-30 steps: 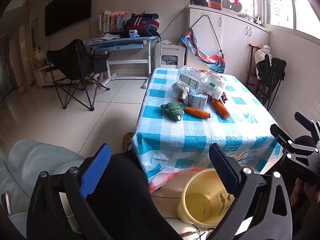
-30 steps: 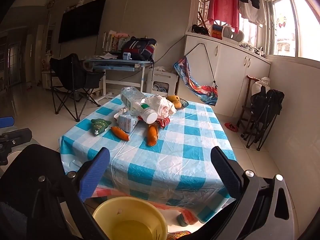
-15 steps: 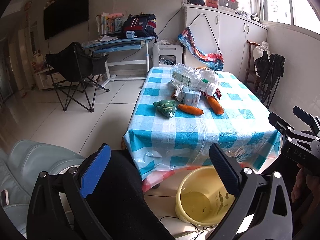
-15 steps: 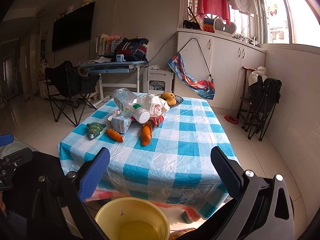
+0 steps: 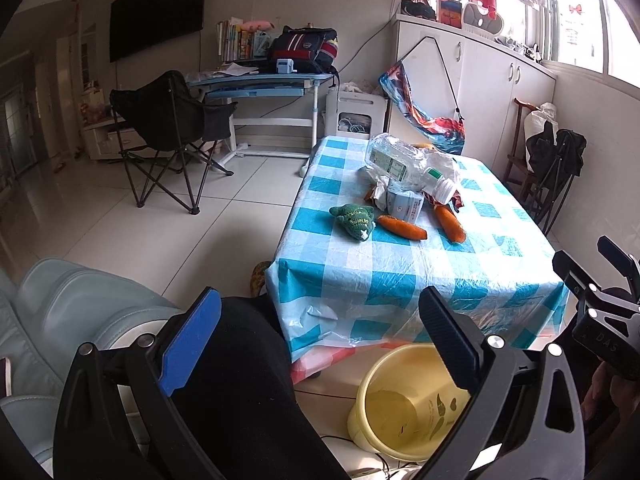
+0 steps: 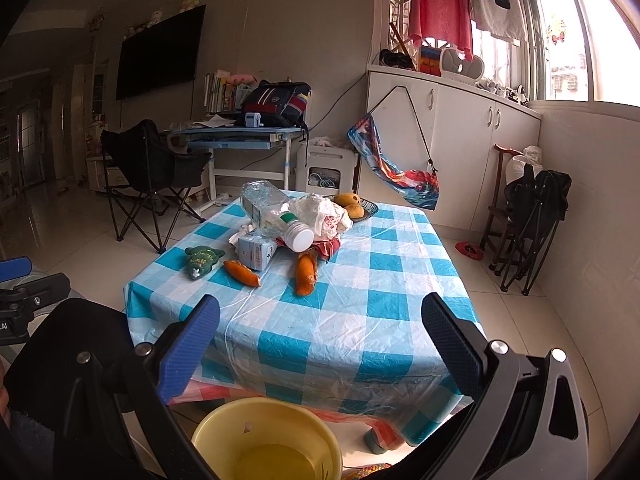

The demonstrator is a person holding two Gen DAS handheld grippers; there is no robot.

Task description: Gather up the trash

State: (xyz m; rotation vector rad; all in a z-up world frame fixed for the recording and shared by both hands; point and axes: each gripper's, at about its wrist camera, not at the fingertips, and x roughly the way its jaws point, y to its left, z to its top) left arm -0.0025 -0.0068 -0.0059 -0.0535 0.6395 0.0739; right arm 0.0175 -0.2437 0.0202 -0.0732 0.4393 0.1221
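Meanwhile, both empty grippers [image 5: 320, 336] [image 6: 326, 340] gape; at twelve o'clock, the propped bottle [image 6: 276, 212] could roll off the counter [image 6: 360, 320] if nudged.

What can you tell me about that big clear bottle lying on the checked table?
The bottle is large, clear crinkled plastic with a green-and-white label and a white screw cap facing the camera. It looks empty and lies tilted on its side, propped over a small carton and against a white plastic bag on the table. Neither gripper touches it.
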